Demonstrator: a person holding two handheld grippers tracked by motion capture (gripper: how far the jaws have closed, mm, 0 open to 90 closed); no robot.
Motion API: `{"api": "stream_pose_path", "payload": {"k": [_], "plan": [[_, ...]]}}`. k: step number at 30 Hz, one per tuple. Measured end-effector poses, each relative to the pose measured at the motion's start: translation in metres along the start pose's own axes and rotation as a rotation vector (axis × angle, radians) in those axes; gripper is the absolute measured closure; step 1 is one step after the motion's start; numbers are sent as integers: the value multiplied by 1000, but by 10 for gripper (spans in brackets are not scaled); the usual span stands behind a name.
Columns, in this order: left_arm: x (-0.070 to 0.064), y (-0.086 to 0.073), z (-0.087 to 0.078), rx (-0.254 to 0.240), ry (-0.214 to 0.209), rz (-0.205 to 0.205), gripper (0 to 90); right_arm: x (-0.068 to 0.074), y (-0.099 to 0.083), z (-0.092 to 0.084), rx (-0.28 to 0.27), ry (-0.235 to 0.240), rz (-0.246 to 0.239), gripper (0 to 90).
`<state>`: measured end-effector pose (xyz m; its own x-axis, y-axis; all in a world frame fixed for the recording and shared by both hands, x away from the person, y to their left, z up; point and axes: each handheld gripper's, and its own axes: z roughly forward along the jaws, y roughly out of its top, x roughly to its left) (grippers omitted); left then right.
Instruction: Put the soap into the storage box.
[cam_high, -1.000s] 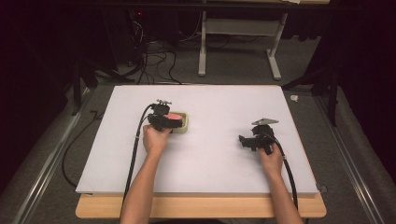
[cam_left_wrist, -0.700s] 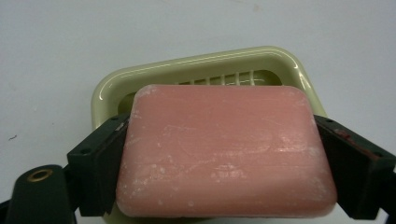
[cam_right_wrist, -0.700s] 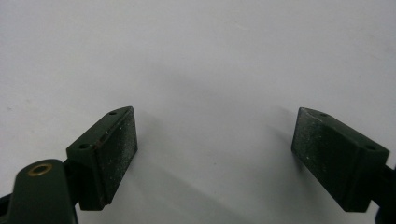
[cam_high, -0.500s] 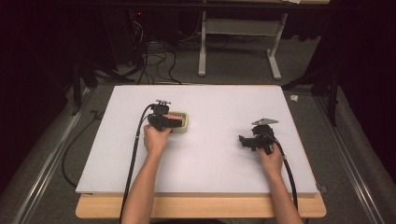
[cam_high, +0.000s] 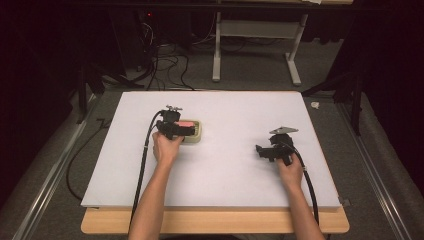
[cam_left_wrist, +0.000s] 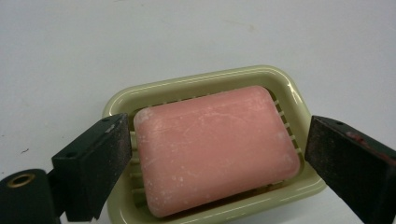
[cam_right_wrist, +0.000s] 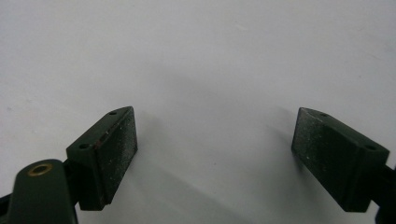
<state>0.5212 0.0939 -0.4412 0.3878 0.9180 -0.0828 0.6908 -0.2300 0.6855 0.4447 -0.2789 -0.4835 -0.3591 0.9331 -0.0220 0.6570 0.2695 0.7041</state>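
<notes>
A wide white rectangular board (cam_high: 225, 165) covers the wooden table (cam_high: 215, 222), and both claws work over it. The left gripper (cam_left_wrist: 215, 158) sits over the left half of the board, its black jaws spread wide; seen from above, the left gripper (cam_high: 181, 130) hangs right over the dish with the person's left hand (cam_high: 166, 148) behind it.

Between those jaws lies a pale green plastic soap dish (cam_left_wrist: 280, 81), rounded at the corners and ribbed inside; in the high view the soap dish (cam_high: 196, 138) rests on the board just ahead of the hand. The left jaw reaches down inside the dish's near-left rim, just beside the soap's short end, while the right jaw stands outside the dish's right rim, apart from the soap. I cannot tell whether the left jaw quite touches the soap.

In the dish lies a pink rounded bar of soap (cam_left_wrist: 217, 149), flat on the ribs and dusted with pale scuffs. It lies squarely in the gap between the two jaws, neither pinched nor lifted; from above, the bar of soap (cam_high: 186, 123) peeks out past the claw.

The right gripper (cam_right_wrist: 215, 154), well apart from the dish, also has its jaws wide, with bare white board between them and nothing held. In the high view the right gripper (cam_high: 261, 150) is low over the board's right half.
</notes>
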Motion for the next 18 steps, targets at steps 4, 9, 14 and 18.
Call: {"api": "stream_pose_path", "payload": {"k": [4,9,14,18], "plan": [[-1,0,-2,-4,-10,6,74,0,0,0,-1,0,-1,148],[-2,1,-7,-13,-9,17,75,0,0,0,-1,-1,0,148],[-4,2,-14,-35,-14,23,80,0,0,0,0,0,0,148],[-6,2,-22,-50,-17,40,85,0,0,0,0,0,0,148]]}}
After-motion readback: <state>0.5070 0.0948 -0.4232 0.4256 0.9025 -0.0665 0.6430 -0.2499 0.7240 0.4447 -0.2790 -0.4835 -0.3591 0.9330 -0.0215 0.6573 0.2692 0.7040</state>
